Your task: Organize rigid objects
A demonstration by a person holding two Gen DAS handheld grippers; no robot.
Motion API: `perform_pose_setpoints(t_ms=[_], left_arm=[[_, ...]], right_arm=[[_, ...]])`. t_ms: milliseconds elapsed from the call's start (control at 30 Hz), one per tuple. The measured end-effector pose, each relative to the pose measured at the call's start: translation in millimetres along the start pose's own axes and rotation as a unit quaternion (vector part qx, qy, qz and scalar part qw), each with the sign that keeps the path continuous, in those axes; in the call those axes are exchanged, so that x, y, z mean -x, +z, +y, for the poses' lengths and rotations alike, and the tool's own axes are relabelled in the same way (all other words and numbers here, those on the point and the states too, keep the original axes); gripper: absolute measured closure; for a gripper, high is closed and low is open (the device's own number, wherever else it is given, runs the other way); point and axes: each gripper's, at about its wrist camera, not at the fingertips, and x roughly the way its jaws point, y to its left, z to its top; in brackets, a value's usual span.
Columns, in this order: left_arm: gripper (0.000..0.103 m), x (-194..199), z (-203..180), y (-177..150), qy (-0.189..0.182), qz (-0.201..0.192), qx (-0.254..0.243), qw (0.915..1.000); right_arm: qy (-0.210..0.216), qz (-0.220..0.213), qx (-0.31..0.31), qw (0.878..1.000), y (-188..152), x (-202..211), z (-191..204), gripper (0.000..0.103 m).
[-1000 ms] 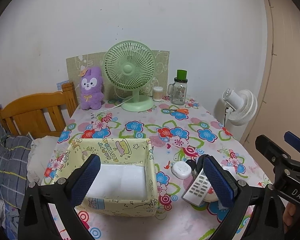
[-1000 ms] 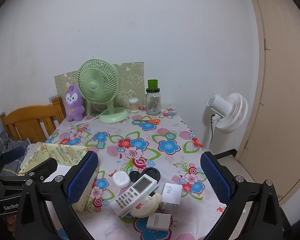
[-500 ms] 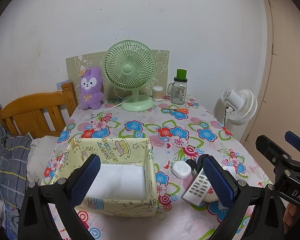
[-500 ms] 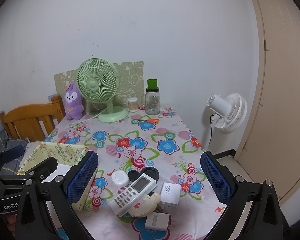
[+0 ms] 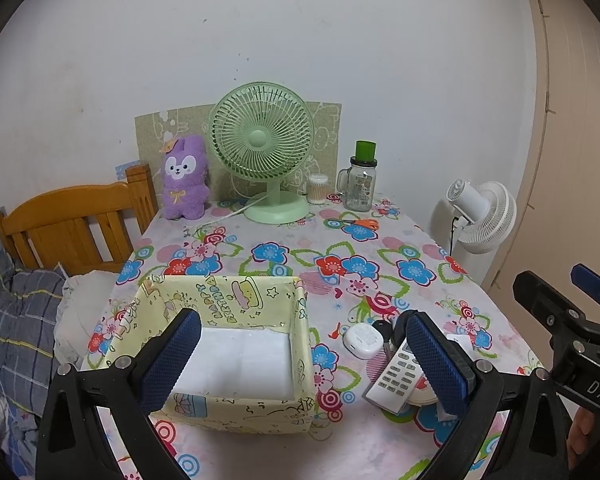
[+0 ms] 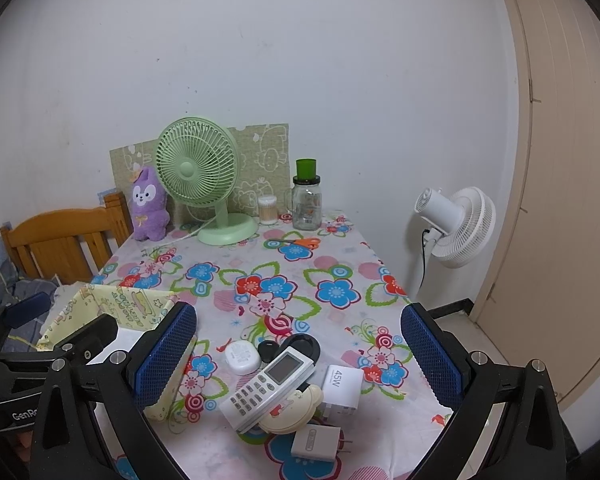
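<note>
A yellow patterned box (image 5: 228,300) with a bare white floor sits on the flowered table, also in the right wrist view (image 6: 116,300). Right of it lies a pile: a white remote (image 6: 270,384), a white round case (image 6: 241,357), black round items (image 6: 300,346), a cream round piece (image 6: 290,410), a white 45W charger (image 6: 342,384) and a grey plug adapter (image 6: 316,444). The remote (image 5: 396,374) and round case (image 5: 363,340) show in the left wrist view. My left gripper (image 5: 304,364) is open above the box's near side. My right gripper (image 6: 298,364) is open above the pile.
At the table's back stand a green fan (image 5: 264,152), a purple plush (image 5: 185,178), a cotton swab jar (image 5: 317,189) and a glass jar with green lid (image 5: 360,184). Orange scissors (image 5: 362,223) lie near them. A white floor fan (image 6: 456,224) stands right, a wooden chair (image 5: 72,224) left.
Both views have shifted slightly; the pile sits a little lower and closer in the right wrist view. Nothing was grasped or moved on the table.
</note>
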Motion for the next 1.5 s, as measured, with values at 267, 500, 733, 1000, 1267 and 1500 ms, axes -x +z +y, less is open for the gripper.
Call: perform_pose_setpoints(t_ms=[267,500,733,1000,1267,1500], left_arm=[[0.000,-1,-1,-2,0.001,0.007,-0.004,1.0000],[0.000,-1,-2,-2,0.002,0.006,-0.005,1.0000],[0.000,-4,-2,-1,0.002,0.012,-0.006,0.9999],[0.000,-10,-4,1,0.001,0.017,-0.005,0.9998],[0.008,-19,-14,1,-0.011,0.023,-0.014,0.9996],[0.015,-35,-36,-3,-0.024,0.035,-0.042,0.9982]], right_arm=[[0.002,0.003,-0.001,1.000,-1,1,3,0.000],[0.002,0.003,-0.001,1.000,0,1,3,0.000],[0.006,0.009,-0.007,1.000,-3,-2,0,0.000],[0.008,0.011,-0.010,1.000,-4,-5,-1,0.000],[0.001,0.019,-0.013,1.000,-5,-14,-7,0.000],[-0.010,0.032,-0.016,0.999,-8,-26,-20,0.004]])
